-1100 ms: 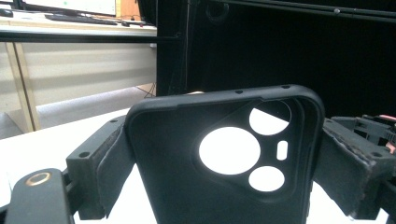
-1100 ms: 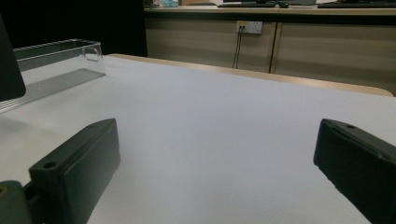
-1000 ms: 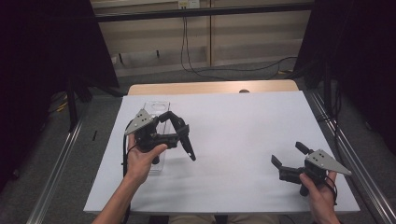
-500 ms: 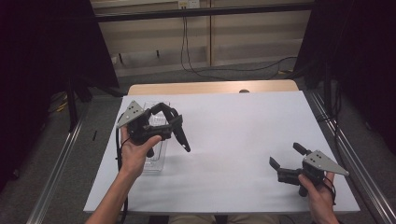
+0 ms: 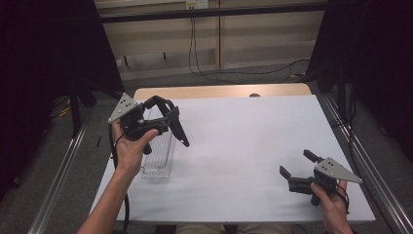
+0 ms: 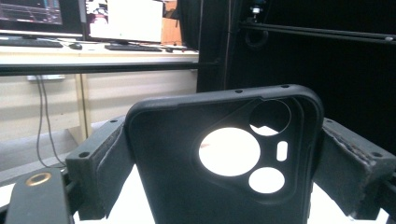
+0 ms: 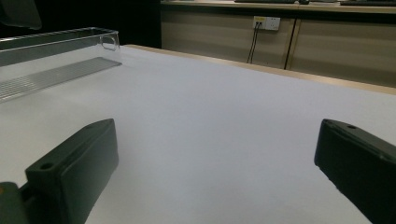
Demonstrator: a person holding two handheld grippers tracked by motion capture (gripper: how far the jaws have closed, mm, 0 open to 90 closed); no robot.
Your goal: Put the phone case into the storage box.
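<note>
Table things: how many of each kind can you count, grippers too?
Phone case, black, held in the left gripper: 1
Clear tray: 1
Grippers, left and right gripper: 2
Total: 4

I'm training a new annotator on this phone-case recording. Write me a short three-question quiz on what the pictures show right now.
1. True or false: the left tool is shut on the black phone case.
2. Which thing lies below the left tool in the high view? A) a clear plastic tray B) a metal bowl C) a cardboard box
3. Fill in: the right tool stands open over the white ____, holding nothing.

Key
1. True: the case sits between its two jaws, held up off the table.
2. A
3. table
</note>
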